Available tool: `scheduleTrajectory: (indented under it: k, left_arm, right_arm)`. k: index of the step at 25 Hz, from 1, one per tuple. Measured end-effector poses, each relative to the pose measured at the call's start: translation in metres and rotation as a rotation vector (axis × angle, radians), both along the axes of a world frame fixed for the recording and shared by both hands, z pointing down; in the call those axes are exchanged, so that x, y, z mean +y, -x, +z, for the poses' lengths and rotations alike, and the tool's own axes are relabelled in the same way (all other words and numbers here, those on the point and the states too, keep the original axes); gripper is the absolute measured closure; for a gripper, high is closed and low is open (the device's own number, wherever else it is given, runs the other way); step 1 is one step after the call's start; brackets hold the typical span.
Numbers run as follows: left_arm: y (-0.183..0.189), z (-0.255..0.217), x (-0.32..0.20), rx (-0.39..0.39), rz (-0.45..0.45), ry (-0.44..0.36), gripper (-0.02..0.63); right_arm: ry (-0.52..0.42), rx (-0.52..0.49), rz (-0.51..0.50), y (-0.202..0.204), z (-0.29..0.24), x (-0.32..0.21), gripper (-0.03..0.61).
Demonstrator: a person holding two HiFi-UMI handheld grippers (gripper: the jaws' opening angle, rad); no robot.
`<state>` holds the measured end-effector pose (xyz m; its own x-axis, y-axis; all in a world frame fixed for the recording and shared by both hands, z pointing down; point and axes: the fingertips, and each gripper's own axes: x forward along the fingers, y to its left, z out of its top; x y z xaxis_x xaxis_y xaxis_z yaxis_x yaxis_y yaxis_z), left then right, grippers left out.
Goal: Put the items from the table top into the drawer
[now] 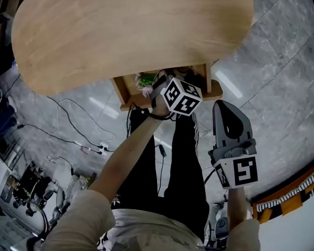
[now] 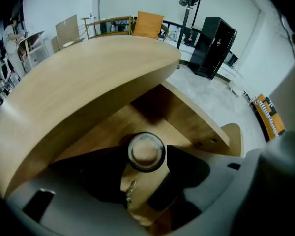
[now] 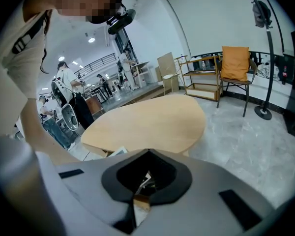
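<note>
Under the front edge of the round wooden table top (image 1: 131,30) the drawer (image 1: 123,94) stands pulled out. My left gripper (image 1: 156,86), marker cube on top, reaches down into it. In the left gripper view its jaws close from both sides on a small round jar (image 2: 146,152) with a black rim and a beige top, over the drawer's wooden floor (image 2: 113,127). A green thing (image 1: 145,79) and a pink thing (image 1: 146,91) lie in the drawer beside it. My right gripper (image 1: 226,106) hangs over the floor, right of the drawer, shut and holding nothing (image 3: 148,152).
The person's dark-trousered legs (image 1: 178,156) stand right in front of the drawer. Cables (image 1: 68,124) and equipment lie on the grey floor at left. An orange chair (image 3: 235,63), a coat stand (image 3: 263,48) and people (image 3: 64,82) are beyond the table.
</note>
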<state>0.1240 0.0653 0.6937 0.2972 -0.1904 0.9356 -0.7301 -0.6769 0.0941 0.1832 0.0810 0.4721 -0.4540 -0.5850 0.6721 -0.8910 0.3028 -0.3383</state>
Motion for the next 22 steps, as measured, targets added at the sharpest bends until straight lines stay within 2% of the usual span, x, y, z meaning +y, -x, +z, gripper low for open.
scheduleTrajectory:
  k: [8,11,13,14,15,18,22]
  left_arm:
    - [-0.005,-0.009,0.0,0.021,-0.01,-0.017,0.356]
    - [-0.006,-0.025,0.008,0.059,0.039,0.013,0.362]
    - [-0.006,-0.046,0.007,0.118,0.046,0.022,0.444]
    - [-0.005,-0.06,0.001,0.151,0.02,0.011,0.545]
    - [-0.003,-0.076,-0.008,0.185,-0.015,-0.004,0.604]
    - [0.016,-0.142,-0.039,0.275,-0.127,-0.06,0.604]
    - [0.068,-0.289,-0.096,0.357,-0.272,-0.236,0.604]
  right_arm:
    - [-0.026,-0.02,-0.017,0.009,-0.005,-0.007,0.572]
    - [-0.044,-0.013,-0.019,0.015,-0.014,-0.011,0.572]
    - [-0.064,-0.006,-0.028,0.019,-0.023,-0.015,0.573]
    - [-0.075,-0.004,-0.032,0.022,-0.027,-0.019,0.572]
    - [-0.088,-0.002,-0.034,0.025,-0.033,-0.024,0.572]
    - [-0.132,0.007,-0.036,0.042,-0.067,-0.045,0.572]
    - [-0.289,0.005,-0.023,0.078,-0.173,-0.089,0.572]
